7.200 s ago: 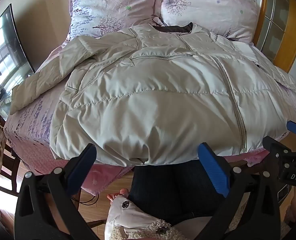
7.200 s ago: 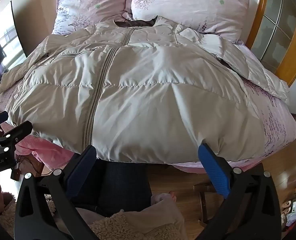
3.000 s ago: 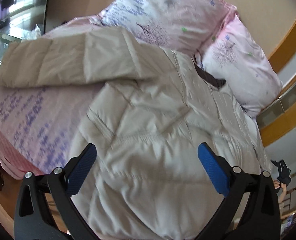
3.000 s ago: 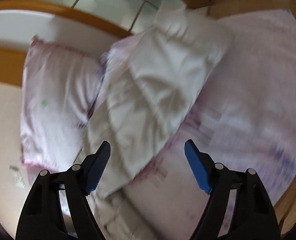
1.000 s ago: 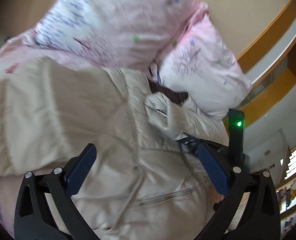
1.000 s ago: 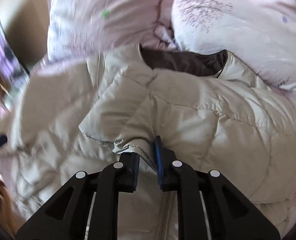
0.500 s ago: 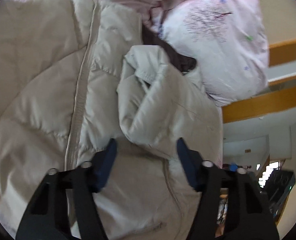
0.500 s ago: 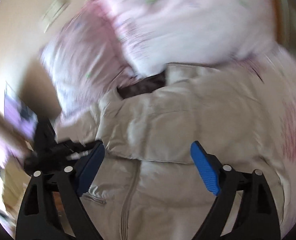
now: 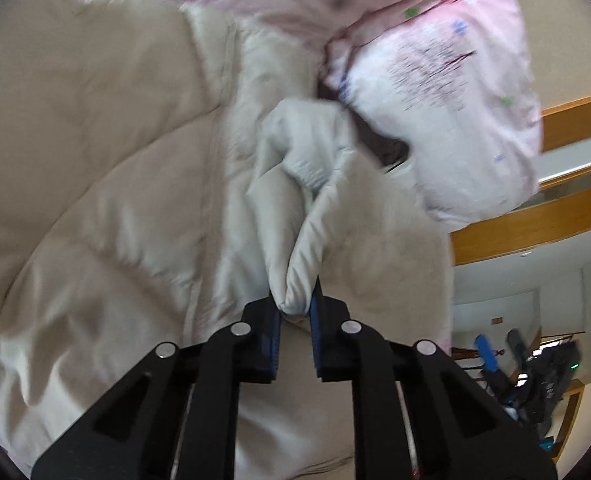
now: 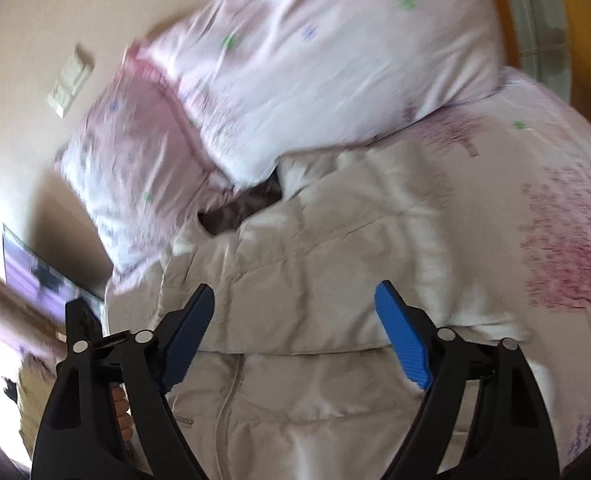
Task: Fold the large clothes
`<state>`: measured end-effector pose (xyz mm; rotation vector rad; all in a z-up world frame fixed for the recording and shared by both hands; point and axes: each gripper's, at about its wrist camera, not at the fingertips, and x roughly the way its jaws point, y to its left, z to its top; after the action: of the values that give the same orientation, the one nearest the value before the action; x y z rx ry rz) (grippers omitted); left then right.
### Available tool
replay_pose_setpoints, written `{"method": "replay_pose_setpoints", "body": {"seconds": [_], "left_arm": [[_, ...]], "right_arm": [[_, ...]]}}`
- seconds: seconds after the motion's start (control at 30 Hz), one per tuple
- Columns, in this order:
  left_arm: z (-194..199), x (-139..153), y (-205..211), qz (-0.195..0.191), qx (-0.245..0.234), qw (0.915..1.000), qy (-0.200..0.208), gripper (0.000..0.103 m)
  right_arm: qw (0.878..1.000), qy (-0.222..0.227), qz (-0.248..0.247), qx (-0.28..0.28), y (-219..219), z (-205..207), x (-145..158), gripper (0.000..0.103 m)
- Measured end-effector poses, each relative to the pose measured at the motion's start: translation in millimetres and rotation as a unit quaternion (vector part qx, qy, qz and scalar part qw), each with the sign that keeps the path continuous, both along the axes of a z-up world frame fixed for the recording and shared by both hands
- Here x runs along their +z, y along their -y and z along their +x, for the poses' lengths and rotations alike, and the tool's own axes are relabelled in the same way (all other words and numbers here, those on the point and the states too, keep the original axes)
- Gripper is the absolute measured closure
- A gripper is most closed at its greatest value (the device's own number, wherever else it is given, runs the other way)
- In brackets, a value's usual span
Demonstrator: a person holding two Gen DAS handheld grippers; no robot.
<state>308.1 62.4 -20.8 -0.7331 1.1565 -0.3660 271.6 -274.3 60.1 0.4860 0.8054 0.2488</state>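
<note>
A beige puffer jacket [image 9: 95, 200] lies front-up on the bed, its dark-lined collar toward the pillows. Its right sleeve [image 9: 303, 200] is folded across the chest. My left gripper [image 9: 295, 308] is shut on that sleeve's fold, cuff pointing toward the collar. In the right wrist view the jacket [image 10: 315, 280] spreads below my right gripper [image 10: 295, 344], which is open and empty, above the chest near the zipper [image 10: 227, 404]. The left gripper's body [image 10: 91, 344] shows at the left edge there.
Two pink floral pillows [image 10: 315, 64] [image 10: 135, 168] lie at the head of the bed, by the collar. Pink floral bedsheet [image 10: 567, 240] shows right of the jacket. Wooden headboard trim [image 9: 535, 216] is beyond. A wall switch [image 10: 69, 84] and a screen [image 10: 35, 276] sit left.
My left gripper closed from open onto the folded sleeve. My right gripper, shut on the sleeve a second ago, has let go and pulled back, open.
</note>
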Motion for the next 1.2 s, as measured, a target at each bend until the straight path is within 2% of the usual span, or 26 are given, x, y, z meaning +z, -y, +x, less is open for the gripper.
{"method": "replay_pose_setpoints", "body": {"seconds": [0.1, 0.17, 0.23, 0.33, 0.43, 0.5, 0.6, 0.67, 0.77, 0.8, 0.87, 0.9, 0.93, 1.0, 1.07, 1.13, 1.2], "left_arm": [[1, -3, 3, 0.006, 0.0, 1.0, -0.001, 0.08], [-2, 2, 2, 0.008, 0.001, 1.0, 0.005, 0.07], [-12, 14, -6, 0.018, 0.004, 0.9996, 0.02, 0.048], [-39, 36, -30, 0.042, 0.018, 0.9973, 0.057, 0.031], [-80, 53, -69, 0.044, 0.041, 0.9929, 0.102, 0.025], [-111, 57, -97, 0.061, 0.072, 0.9886, 0.117, 0.022], [-151, 49, -144, 0.088, 0.129, 0.9822, 0.104, 0.022], [-176, 36, -180, 0.078, 0.175, 0.9783, 0.079, 0.022], [-200, 26, -219, 0.059, 0.226, 0.9703, 0.063, 0.022], [-210, 22, -234, 0.055, 0.254, 0.9636, 0.061, 0.022], [-221, 17, -253, 0.045, 0.292, 0.9538, 0.057, 0.022], [-226, 12, -263, 0.04, 0.315, 0.9467, 0.053, 0.022], [-231, 9, -270, 0.038, 0.326, 0.9432, 0.051, 0.022], [-233, 2, -281, 0.029, 0.355, 0.9333, 0.042, 0.022], [-230, -6, -293, 0.023, 0.378, 0.9249, 0.028, 0.024], [-230, -6, -299, 0.034, 0.389, 0.9199, 0.03, 0.024], [-226, -5, -303, 0.042, 0.396, 0.917, 0.027, 0.028]], "right_arm": [[0.998, -0.029, -0.002, 0.051, -42, 22, -10, 0.032], [0.996, -0.048, -0.004, 0.081, -70, 37, -17, 0.04], [0.991, -0.071, 0.002, 0.115, -101, 51, -26, 0.053], [0.983, -0.08, -0.001, 0.165, -145, 61, -30, 0.06], [0.978, -0.072, -0.014, 0.195, -179, 66, -29, 0.06], [0.973, -0.091, -0.019, 0.212, -196, 72, -37, 0.06], [0.966, -0.14, -0.056, 0.209, -215, 81, -61, 0.06], [0.965, -0.145, -0.069, 0.205, -218, 83, -69, 0.06], [0.965, -0.152, -0.059, 0.206, -215, 83, -66, 0.059], [0.965, -0.15, -0.06, 0.208, -213, 80, -62, 0.056], [0.966, -0.141, -0.052, 0.21, -206, 75, -53, 0.04], [0.968, -0.131, -0.048, 0.207, -202, 70, -48, 0.022], [0.971, -0.121, -0.047, 0.199, -196, 66, -43, 0.016], [0.976, -0.104, -0.047, 0.186, -184, 59, -35, 0.014], [0.977, -0.109, -0.045, 0.178, -175, 55, -33, 0.012], [0.978, -0.116, -0.044, 0.166, -165, 52, -34, 0.002], [0.979, -0.121, -0.056, 0.154, -164, 52, -34, 0.001]]}}
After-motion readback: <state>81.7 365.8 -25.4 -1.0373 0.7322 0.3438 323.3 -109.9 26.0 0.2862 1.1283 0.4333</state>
